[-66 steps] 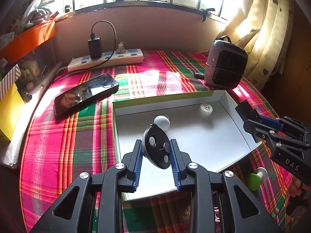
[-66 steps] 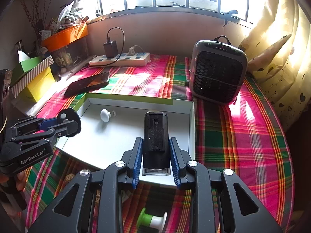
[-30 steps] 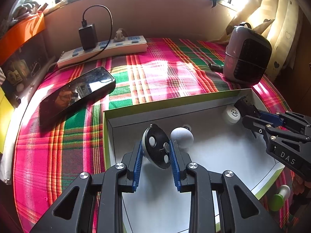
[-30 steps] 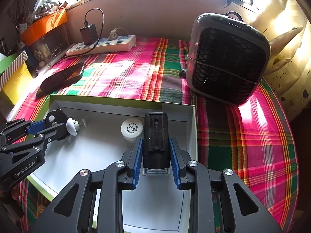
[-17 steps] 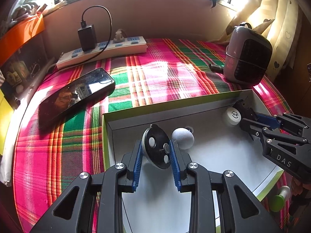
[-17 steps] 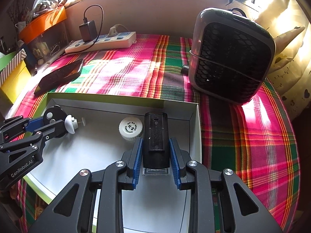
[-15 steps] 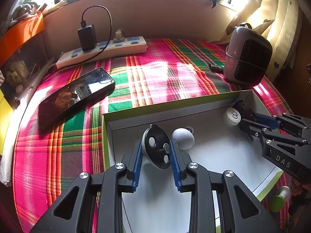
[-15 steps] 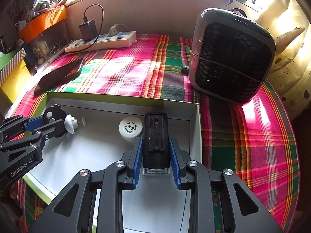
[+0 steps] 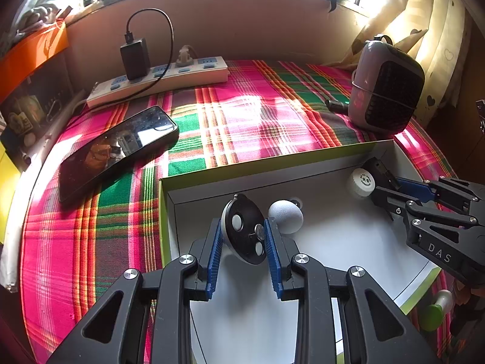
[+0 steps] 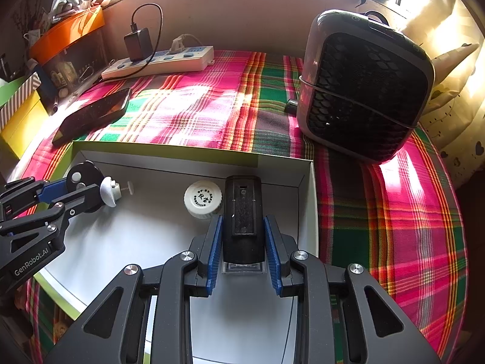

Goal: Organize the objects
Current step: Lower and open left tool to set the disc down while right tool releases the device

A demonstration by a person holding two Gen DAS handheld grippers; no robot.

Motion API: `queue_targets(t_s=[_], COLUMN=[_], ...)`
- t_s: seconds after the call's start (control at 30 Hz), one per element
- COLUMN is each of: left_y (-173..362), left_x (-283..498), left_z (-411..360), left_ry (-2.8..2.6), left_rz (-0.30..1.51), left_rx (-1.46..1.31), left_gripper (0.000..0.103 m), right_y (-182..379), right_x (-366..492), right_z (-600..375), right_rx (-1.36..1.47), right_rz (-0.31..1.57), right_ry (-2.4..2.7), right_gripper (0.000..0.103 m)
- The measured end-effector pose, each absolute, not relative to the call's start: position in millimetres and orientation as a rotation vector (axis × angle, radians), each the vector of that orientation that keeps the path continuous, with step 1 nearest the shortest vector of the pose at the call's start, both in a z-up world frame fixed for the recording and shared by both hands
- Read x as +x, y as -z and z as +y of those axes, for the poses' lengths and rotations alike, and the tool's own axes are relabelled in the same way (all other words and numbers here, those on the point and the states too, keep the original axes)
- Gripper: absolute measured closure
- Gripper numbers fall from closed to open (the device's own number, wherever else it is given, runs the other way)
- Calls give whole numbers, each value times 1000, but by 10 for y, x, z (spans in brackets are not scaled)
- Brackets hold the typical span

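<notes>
A shallow white box with a green rim (image 9: pixel 272 159) (image 10: pixel 169 147) lies on the plaid cloth. My left gripper (image 9: pixel 244 236) is shut on a black round disc with white dots (image 9: pixel 245 230), held over the box's left part; it also shows in the right wrist view (image 10: pixel 80 186). A white knob (image 9: pixel 286 215) (image 10: pixel 110 192) lies in the box beside it. My right gripper (image 10: pixel 244 239) is shut on a black rectangular block (image 10: pixel 242 212) over the box's far right corner, next to a white bottle cap (image 10: pixel 203 198) (image 9: pixel 362 182).
A black phone (image 9: pixel 115 148) lies left of the box. A white power strip (image 9: pixel 157 80) with a charger runs along the back wall. A grey desk heater (image 10: pixel 363 91) stands right of the box. A green and white spool (image 9: pixel 435 309) lies on the cloth near the box's front right.
Both grippers moved forward over the box with their objects still held; in the last half second almost nothing moved.
</notes>
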State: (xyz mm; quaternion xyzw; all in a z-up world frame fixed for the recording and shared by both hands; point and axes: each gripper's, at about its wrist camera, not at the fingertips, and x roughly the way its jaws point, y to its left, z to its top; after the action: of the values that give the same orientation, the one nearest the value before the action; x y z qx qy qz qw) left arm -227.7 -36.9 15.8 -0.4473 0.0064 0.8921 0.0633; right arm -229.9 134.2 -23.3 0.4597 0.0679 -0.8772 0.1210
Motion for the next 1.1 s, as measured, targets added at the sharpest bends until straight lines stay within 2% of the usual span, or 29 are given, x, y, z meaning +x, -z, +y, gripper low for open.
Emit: queue_targets(t_s=[0.4, 0.57, 0.77, 1.1], left_y=[-165, -169, -163, -207], left_x=[-2267, -2292, -2287, -2195], left_z=[-372, -361, -358, -382], left_ry=[-2694, -2690, -2690, -2713], left_rz=[19, 4, 6, -7], left_rx=[-1351, -1350, -1348, -1340], left_gripper=[76, 70, 67, 65], right_y=[229, 233, 235, 196], right_x=[-2301, -2307, -2303, -2256], right_z=[1345, 1345, 1352, 1368], right_rx=[1347, 1350, 1349, 1328], right_rz=[175, 171, 162, 135], right_ry=[2568, 2569, 2570, 2580], right_gripper=[75, 74, 74, 68])
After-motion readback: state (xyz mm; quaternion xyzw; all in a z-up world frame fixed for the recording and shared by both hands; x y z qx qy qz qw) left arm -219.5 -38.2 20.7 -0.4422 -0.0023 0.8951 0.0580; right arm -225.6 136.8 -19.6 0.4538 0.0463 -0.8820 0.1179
